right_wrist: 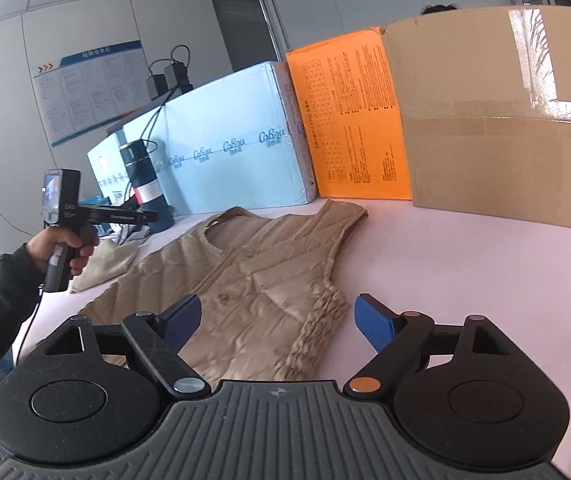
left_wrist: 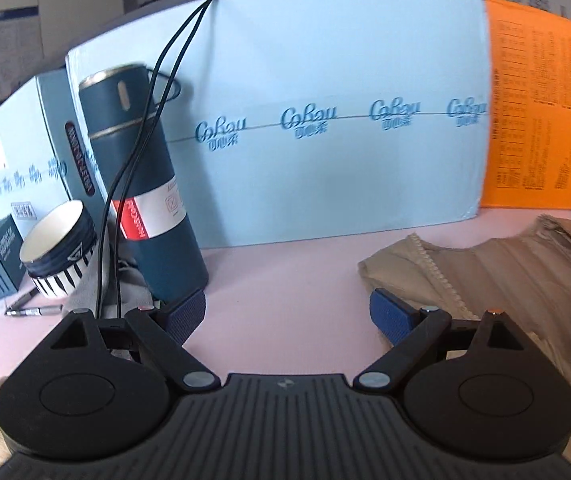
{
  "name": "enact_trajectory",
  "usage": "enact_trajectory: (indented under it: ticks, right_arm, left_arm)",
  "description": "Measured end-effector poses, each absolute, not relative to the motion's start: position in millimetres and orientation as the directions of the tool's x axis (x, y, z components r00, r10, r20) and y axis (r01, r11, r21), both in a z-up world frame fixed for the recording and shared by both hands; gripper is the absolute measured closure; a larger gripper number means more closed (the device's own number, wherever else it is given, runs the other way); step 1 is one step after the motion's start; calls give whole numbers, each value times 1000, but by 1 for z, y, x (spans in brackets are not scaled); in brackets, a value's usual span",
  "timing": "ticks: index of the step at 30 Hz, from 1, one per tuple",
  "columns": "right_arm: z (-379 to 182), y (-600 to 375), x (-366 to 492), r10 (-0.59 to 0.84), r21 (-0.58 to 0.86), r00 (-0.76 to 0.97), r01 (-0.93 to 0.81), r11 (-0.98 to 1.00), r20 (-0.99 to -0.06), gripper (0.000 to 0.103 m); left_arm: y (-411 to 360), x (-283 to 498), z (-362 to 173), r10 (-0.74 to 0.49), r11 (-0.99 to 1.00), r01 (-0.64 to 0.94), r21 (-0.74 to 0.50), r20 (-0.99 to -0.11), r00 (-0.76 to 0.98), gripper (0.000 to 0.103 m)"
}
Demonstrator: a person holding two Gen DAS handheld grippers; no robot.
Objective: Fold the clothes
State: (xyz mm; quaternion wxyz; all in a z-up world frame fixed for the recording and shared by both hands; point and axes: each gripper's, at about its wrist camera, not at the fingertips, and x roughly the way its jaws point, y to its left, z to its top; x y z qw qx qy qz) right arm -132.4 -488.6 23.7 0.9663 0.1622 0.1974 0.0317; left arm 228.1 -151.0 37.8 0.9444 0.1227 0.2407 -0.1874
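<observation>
Hovering wide open and empty, the left gripper has the beige quilted padded vest just right of its fingers; a tall dark-teal steel flask stands left, easily toppled by a careless sweep. From the right wrist, the right gripper, equally agape and empty, straddles the vest's near armhole edge.

Vest flat on the table, boxes behind it

The vest lies spread on the table. Behind it stand three boxes in a row: the printed box on the left, the flat carton in the middle, the cardboard box on the right. Left of the vest, before the printed box, stands a flask, with a bowl and a pen beside it.
</observation>
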Motion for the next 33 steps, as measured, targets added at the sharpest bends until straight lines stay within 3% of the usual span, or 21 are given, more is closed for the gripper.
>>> enact_trajectory:
  ticks: [7,14,18,25,30,33]
  right_arm:
    - [14,-534,-52,186,391,901,-20,920,-392,20]
    - [-5,-556,23,262,442,881,-68,895,-394,20]
    - [-16,-569,65,304,471,868,-94,877,-393,9]
    - [-31,-588,123,367,530,851,-127,838,-376,7]
    - [-36,-607,135,421,640,856,-146,755,-301,6]
    - [-35,-609,143,444,650,848,-166,742,-291,0]
  left_arm:
    - [-179,295,12,-309,906,416,72,-558,770,14]
    - [-190,334,-17,-435,869,491,-57,-559,706,14]
    - [-180,340,-20,-487,857,491,-156,-555,675,13]
    - [-200,335,-22,-442,853,520,-43,-589,677,4]
    - [-204,334,-23,-452,841,539,-39,-597,662,1]
    - [-202,337,-24,-460,844,532,-60,-589,664,0]
